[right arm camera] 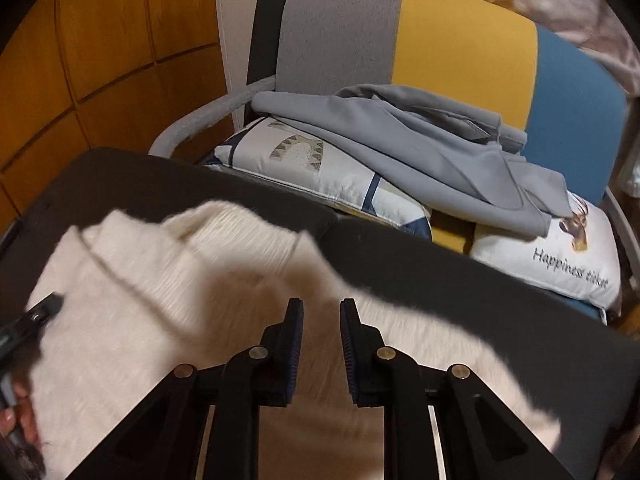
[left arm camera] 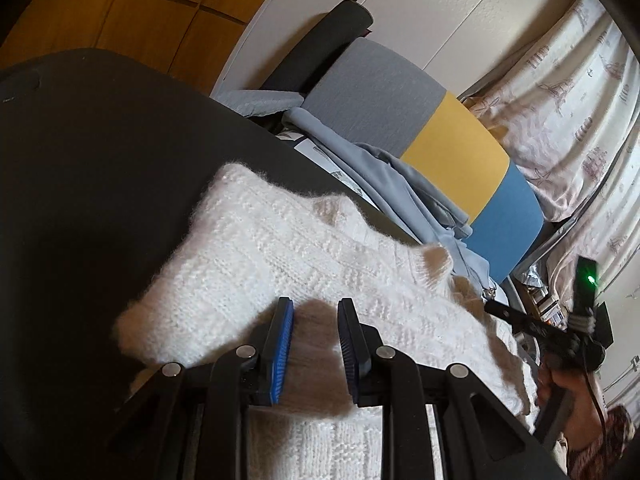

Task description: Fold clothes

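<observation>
One pillow (right arm camera: 560, 264), seemingly lettered "Happiness ticket".

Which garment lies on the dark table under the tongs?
The fuzzy white knit sweater. It is spread on the dark table, whereas the smooth grey-blue garment is heaped on cushions on the chair behind.
</observation>
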{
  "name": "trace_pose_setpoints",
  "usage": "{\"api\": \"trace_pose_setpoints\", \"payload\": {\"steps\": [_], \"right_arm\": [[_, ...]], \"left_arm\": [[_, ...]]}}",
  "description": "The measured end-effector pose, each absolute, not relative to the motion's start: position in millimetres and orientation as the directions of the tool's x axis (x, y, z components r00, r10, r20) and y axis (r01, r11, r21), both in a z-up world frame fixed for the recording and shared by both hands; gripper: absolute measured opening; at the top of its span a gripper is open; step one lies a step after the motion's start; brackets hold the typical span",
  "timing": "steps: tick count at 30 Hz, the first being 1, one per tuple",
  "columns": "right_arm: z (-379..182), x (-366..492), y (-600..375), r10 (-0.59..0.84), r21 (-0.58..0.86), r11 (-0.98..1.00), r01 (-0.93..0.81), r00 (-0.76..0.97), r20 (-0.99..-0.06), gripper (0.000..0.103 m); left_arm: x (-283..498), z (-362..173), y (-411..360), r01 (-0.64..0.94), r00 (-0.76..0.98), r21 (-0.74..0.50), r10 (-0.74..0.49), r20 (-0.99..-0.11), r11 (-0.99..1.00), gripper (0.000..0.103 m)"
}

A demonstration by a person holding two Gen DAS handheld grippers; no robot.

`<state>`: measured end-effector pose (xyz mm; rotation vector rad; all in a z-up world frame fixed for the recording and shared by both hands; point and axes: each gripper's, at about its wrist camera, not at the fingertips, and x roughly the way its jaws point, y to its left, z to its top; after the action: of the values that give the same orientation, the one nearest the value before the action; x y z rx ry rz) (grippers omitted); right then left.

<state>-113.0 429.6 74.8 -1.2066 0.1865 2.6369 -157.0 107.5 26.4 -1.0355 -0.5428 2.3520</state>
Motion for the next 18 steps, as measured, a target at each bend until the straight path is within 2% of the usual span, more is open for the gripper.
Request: {"api": "trace_pose_setpoints", "payload": {"steps": [2, 4, 5, 6, 7, 10, 13, 16, 18], "right_arm": [[68, -126, 434, 0.132, 0.026, -0.971, -0.239, -0.619, -0.774, 0.036], [59, -138, 436, 0.104, 0.025, -0.978, -0.205, -0.593, -0.798, 0.036], [54, -142, 434, 0.123, -0.008, -0.980, -0.200, -0.571, -0.812, 0.031], [55, -142, 435, 0.151, -0.025, -0.975, -0.222, -0.570, -0.807, 0.017], [57, -143, 436, 0.179, -0.043, -0.969, -0.244, -0.569, -0.803, 0.010], [62, -136, 457, 0.220, 0.011, -0.931, -0.366, -0.583, -0.782, 0.007], [55, -131, 472, 0.192, 0.083, -0.914, -0.396, -0.606, -0.772, 0.007], [61, -129, 473, 0.148, 0.119, -0.922, -0.368, -0.620, -0.770, 0.014], [68, -123, 474, 0.094, 0.177, -0.923, -0.343, -0.643, -0.760, 0.027]], "left_arm": [[-155, 26, 106, -0.290, -0.580, -0.543, 0.596, -0.555, -0.788, 0.022], [-152, 26, 103, -0.291, -0.581, -0.546, 0.598, -0.552, -0.786, 0.022], [-151, 26, 102, -0.291, -0.581, -0.547, 0.599, -0.551, -0.785, 0.022], [-151, 26, 101, -0.291, -0.581, -0.548, 0.600, -0.550, -0.784, 0.022], [-152, 26, 101, -0.292, -0.581, -0.547, 0.600, -0.550, -0.784, 0.022], [-152, 26, 102, -0.294, -0.582, -0.545, 0.599, -0.550, -0.785, 0.022], [-153, 25, 102, -0.295, -0.582, -0.546, 0.600, -0.548, -0.784, 0.022], [-153, 25, 102, -0.294, -0.582, -0.548, 0.602, -0.547, -0.783, 0.022], [-153, 25, 102, -0.295, -0.582, -0.548, 0.602, -0.546, -0.782, 0.022]]}}
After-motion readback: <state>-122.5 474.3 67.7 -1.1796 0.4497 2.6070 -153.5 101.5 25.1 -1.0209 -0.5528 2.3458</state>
